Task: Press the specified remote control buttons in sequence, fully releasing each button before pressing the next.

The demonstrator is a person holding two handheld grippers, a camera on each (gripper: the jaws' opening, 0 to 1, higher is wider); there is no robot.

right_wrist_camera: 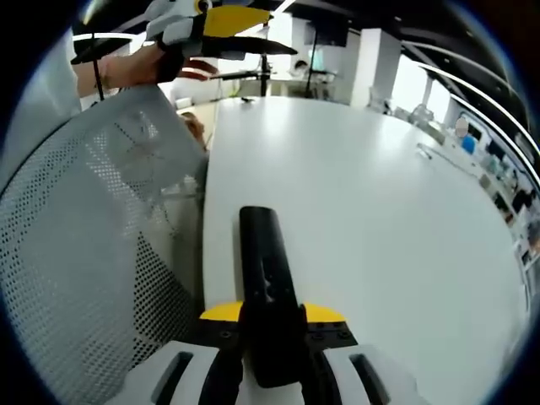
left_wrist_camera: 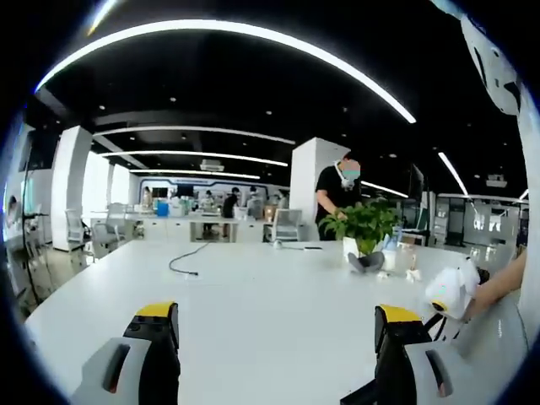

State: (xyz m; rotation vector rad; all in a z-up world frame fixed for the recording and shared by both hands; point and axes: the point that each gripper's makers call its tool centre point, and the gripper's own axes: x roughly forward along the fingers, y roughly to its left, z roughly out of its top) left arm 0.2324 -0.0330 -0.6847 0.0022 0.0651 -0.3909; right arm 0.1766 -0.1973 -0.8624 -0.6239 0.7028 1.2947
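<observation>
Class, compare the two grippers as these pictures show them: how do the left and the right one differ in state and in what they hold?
The left gripper stands open, fingers wide apart; the right gripper is shut. The left gripper holds nothing; the right gripper clamps the black remote control. Both are yellow-tipped and above the white table.

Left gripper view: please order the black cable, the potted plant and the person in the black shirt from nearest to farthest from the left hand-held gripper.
1. The black cable lies on the white table, nearest the left hand-held gripper, to its left.
2. The potted plant stands further back on the right.
3. The person in the black shirt stands behind the table, farthest.
</observation>
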